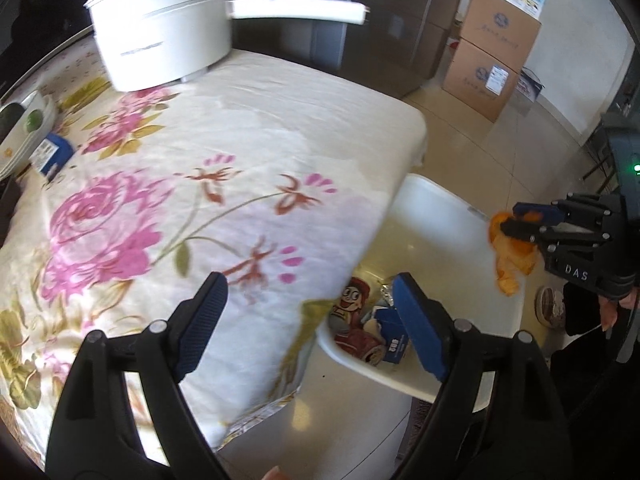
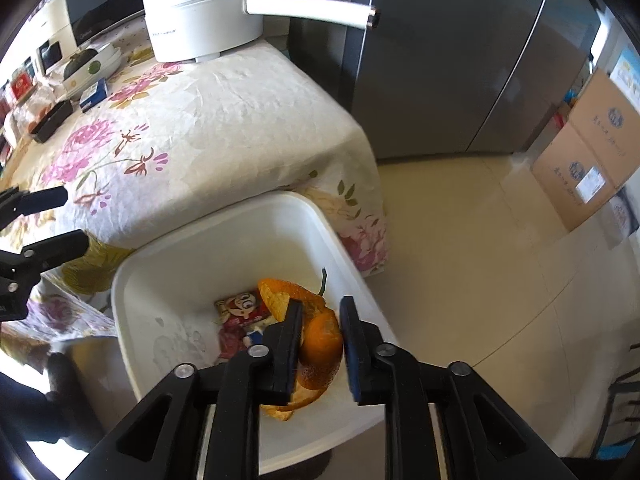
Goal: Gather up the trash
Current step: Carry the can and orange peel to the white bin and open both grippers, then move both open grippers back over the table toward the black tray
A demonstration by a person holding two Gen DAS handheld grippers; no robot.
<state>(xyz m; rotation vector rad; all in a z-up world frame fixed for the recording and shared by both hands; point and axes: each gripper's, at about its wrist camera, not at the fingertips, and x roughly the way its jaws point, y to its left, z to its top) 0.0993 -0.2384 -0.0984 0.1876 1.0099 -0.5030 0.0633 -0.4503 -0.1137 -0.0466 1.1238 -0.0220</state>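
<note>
Table (image 2: pixel 240 128) under a floral cloth (image 1: pixel 224 168); its near corner drops off right beside the white bin (image 2: pixel 168 280), which stands on the tiled floor (image 2: pixel 460 240) against the hanging cloth. Open floor to the right of the bin, out to the grey fridge (image 2: pixel 440 72) and the stacked cardboard boxes (image 2: pixel 588 152). Middle of the table is bare cloth. White pot (image 2: pixel 204 12) stands at the far edge, its long handle overhanging the edge toward the fridge. Blue box (image 2: pixel 94 94) and dishes are along the table's left side.

Left tool (image 1: pixel 310 320): wide open, nothing between the pads, hanging over the table edge where it meets the bin rim.

Right tool (image 2: pixel 322 344): over the bin's mouth, pointing steeply down, partly open. Orange peel (image 2: pixel 320 344) sits in the gap, resting against the left pad; gap visible on the right pad side, so not clamped. Peel is curled, bright orange outside, paler inside, with a short green stem sticking up.

Already in the bin: a red cartoon-print wrapper (image 2: pixel 240 312) and a torn blue-and-white carton (image 1: pixel 390 338).
</note>
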